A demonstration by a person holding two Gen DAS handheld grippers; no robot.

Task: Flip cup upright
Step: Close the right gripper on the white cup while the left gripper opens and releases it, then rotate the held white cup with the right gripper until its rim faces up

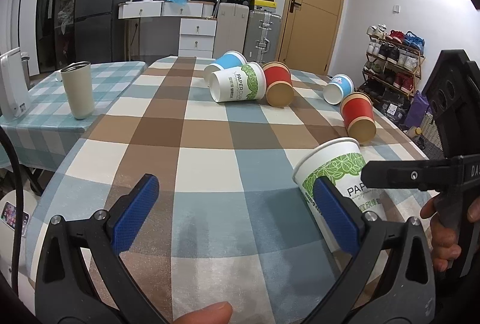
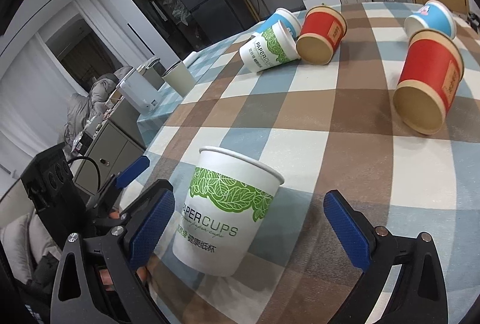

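blue-padded fingers (image 2: 151, 229) of my right gripper (image 2: 249, 231) fill the bottom of the right wrist view, spread wide apart, with the white paper cup with green leaves (image 2: 223, 213) standing upright between them on the checked tablecloth (image 2: 345, 149). its rim is up and its base sits on the cloth. the cup is nearer my left-hand pad, close to it, though i cannot tell whether they touch; a clear gap separates it from the other pad.

from the left wrist view, my left gripper (image 1: 240, 216) also has its jaws wide apart and holds nothing, hovering over bare cloth. the same upright cup (image 1: 333, 171) shows at the right of that view, partly behind the left gripper's right pad (image 1: 336, 216), with the dark body of my right gripper (image 1: 420, 174) beside it.

farther up the table five more cups lie on their sides: a second white leaf-print cup (image 2: 268, 49) resting against a blue cup (image 2: 285, 19), a red cup (image 2: 322, 35) touching the white one, and well to the right another red cup (image 2: 427, 80) just in front of a blue one (image 2: 432, 17).

on the neighbouring table with the pale blue checked cloth (image 1: 45, 95) a beige tumbler (image 1: 77, 89) stands upright near a white appliance (image 1: 12, 86).
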